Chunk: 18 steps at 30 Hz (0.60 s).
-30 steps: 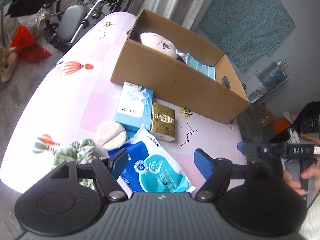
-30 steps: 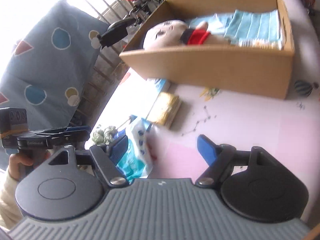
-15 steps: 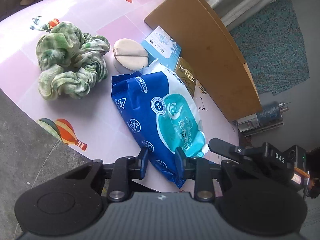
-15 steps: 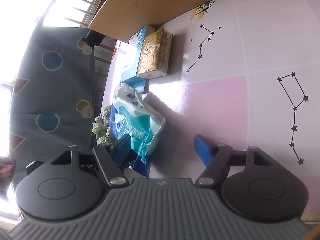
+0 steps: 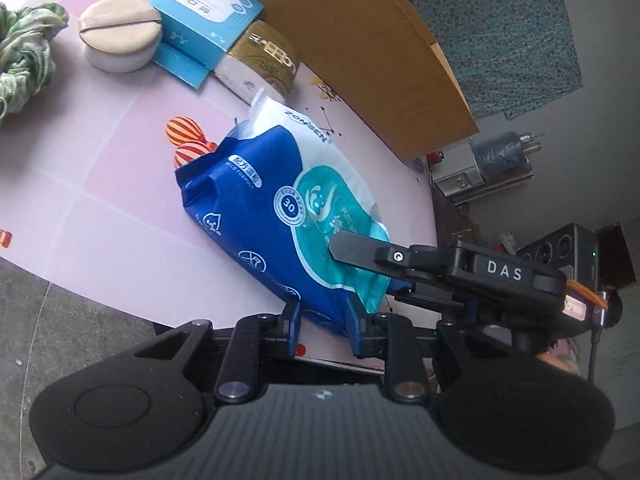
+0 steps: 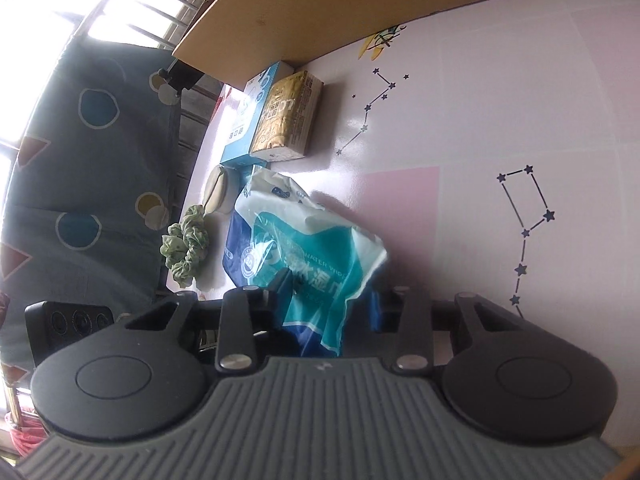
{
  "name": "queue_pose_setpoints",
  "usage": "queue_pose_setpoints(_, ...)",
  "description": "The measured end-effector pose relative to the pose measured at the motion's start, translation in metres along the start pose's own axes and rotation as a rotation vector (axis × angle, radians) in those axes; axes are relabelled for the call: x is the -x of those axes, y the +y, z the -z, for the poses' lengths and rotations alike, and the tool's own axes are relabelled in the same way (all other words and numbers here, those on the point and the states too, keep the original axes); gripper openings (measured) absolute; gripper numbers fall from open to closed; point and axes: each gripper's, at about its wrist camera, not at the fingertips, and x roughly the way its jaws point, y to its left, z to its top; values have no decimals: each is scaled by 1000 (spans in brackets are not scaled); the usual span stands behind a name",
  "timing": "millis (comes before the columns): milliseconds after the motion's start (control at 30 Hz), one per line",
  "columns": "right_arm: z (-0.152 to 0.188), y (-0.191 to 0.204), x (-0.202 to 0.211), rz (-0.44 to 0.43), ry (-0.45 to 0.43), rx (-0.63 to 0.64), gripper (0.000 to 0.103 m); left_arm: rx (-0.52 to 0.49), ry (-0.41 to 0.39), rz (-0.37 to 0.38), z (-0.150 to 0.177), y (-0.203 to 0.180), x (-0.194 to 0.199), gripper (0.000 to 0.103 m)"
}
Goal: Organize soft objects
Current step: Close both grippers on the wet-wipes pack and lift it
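Jaws of the left gripper (image 5: 322, 318) are closing on the near edge of the blue wet-wipe pack (image 5: 276, 216), its blue pads pressing the wrapper from both sides. Jaws of the right gripper (image 6: 332, 298) are closing too, with the teal corner of the same pack (image 6: 304, 248) bunched up between them. The pack lies on the pink tabletop (image 5: 100, 184), stretching away from both sets of jaws. Just past its far end sit a gold tissue packet (image 5: 262, 60) and a light blue box (image 5: 206, 12), side by side and touching. Beside the box is a round beige powder puff (image 5: 118, 38); further out, a green scrunchie (image 5: 24, 48). Beyond all of them stands the cardboard box (image 5: 380, 52) wall.
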Motion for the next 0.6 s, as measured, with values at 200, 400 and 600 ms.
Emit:
queue_pose_setpoints(200,-28,-21,28,111,-71,14,40,-207,69,23,16,-47,-16,42)
queue_pose_setpoints(400,-26,-41,39,44,-48,-52,68,-256,-84,-102,4,-47,33,71)
queue_pose_setpoints(600,-17,-38,28,-38,-55,-77,74,-158,-120,-146,-17,-18,38,58)
